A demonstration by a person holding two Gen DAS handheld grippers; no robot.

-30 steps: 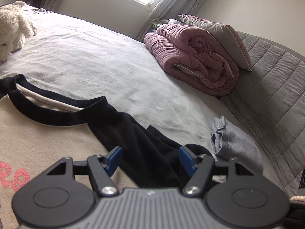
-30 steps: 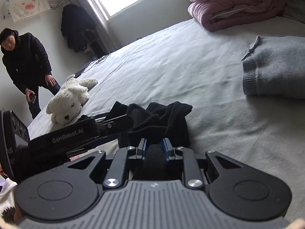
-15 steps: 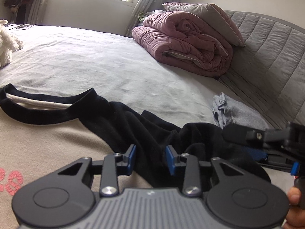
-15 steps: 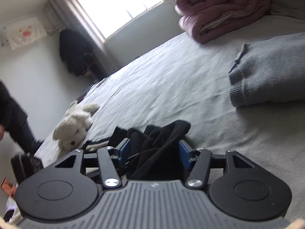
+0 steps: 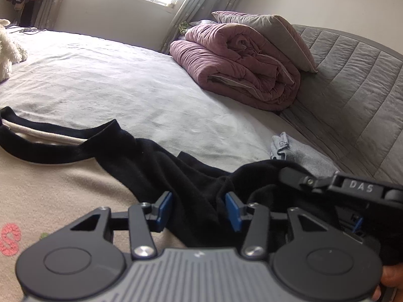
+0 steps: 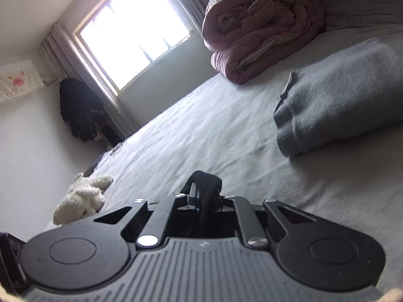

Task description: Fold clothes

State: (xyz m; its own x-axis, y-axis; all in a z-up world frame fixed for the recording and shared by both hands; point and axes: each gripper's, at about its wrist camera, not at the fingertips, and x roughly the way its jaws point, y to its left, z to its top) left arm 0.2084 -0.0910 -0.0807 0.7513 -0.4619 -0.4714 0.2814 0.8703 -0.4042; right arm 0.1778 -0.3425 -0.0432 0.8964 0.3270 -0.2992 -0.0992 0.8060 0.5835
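A beige shirt [image 5: 50,188] with a black collar and black sleeve [image 5: 161,168] lies flat on the bed in the left wrist view. My left gripper [image 5: 199,210] is open, its blue pads on either side of a fold of the black sleeve. My right gripper [image 6: 205,198] is shut on the black sleeve end [image 6: 207,188], which sticks up between its fingers, lifted off the bed. In the left wrist view the right gripper's body [image 5: 347,188] sits at the lower right over the bunched sleeve.
A folded grey sweater [image 6: 340,95] lies on the sheet to the right. A rolled pink quilt [image 5: 239,65] and a grey pillow [image 5: 267,32] rest by the quilted headboard [image 5: 352,88]. A white plush toy [image 6: 80,198] lies at the left; a window [image 6: 133,32] is behind.
My right gripper went from shut to open around the sleeve end, then shut on it again and tilted upward. My left gripper narrowed, then opened wider over the sleeve.
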